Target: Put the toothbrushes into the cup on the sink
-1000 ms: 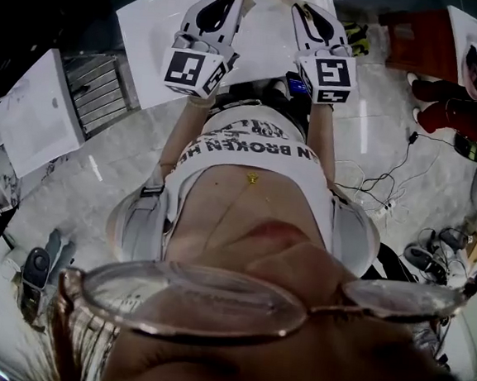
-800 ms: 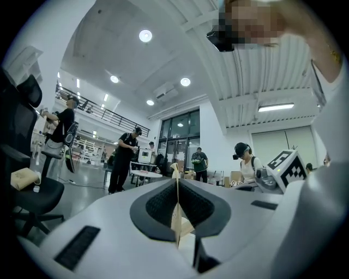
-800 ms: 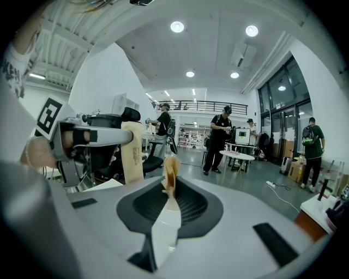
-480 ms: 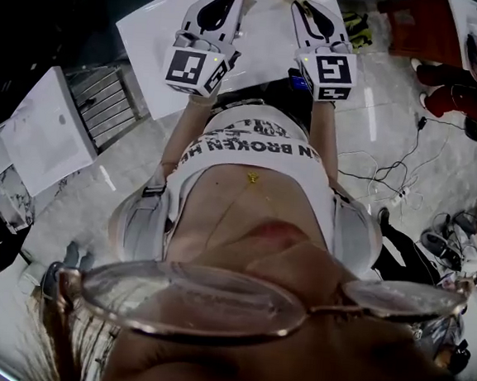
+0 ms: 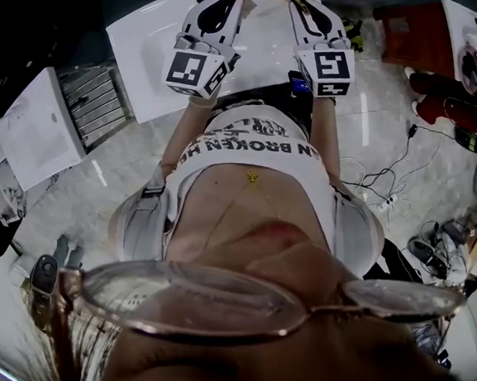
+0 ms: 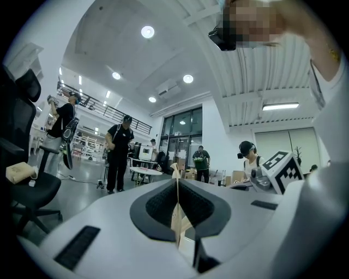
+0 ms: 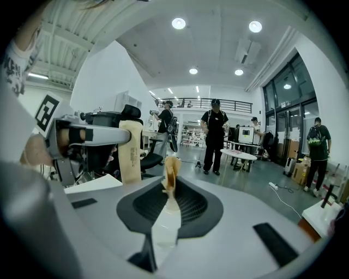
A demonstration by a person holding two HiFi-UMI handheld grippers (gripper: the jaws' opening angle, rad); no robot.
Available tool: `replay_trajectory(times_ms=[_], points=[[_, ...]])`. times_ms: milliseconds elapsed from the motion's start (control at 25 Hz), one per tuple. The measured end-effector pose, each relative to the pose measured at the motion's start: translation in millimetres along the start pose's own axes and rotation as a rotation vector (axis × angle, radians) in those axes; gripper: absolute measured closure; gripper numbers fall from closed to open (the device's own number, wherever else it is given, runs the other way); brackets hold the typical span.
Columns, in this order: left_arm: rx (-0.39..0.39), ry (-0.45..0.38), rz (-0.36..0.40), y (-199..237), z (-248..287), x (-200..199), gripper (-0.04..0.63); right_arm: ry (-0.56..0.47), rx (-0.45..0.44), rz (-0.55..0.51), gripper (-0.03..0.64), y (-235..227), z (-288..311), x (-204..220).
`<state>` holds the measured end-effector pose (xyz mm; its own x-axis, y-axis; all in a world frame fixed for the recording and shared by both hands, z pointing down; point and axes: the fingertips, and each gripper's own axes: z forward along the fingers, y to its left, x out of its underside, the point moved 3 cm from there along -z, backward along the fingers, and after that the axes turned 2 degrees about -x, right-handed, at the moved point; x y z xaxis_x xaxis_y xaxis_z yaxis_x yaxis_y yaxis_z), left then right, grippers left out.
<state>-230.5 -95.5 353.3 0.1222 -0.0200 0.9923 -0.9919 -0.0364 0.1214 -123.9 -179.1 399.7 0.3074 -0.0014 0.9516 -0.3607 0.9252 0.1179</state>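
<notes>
I see the left hand-held gripper (image 6: 176,190) pinching what I take to be a wooden toothbrush (image 6: 179,220), edge-on between its jaws. The right hand-held gripper (image 7: 171,188) pinches a second toothbrush (image 7: 172,169), which stands upright. In the head view both sit top centre, over the white table (image 5: 152,45) near its front edge. Open floor (image 7: 245,174) lies ahead, and a chair (image 6: 32,188) crowds the left gripper view's lower left.

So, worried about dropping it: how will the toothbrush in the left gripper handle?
Probably stiff: the toothbrush stands straight, unsagging, out of the left gripper. Likely light, since it looks very thin edge-on. Being flat and narrow, it might pivot in the grip.
</notes>
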Motion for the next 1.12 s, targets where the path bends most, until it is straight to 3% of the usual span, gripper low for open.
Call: replay_trajectory(times_ms=[680, 1120], points=[[-0.047, 0.009, 0.020, -33, 26, 8, 0.575, 0.005, 0.043, -0.012, 0.560, -70, -25, 25], [-0.117, 0.028, 0.018, -35, 25, 16, 0.575, 0.059, 0.032, -0.051, 0.560, -103, 10, 50]])
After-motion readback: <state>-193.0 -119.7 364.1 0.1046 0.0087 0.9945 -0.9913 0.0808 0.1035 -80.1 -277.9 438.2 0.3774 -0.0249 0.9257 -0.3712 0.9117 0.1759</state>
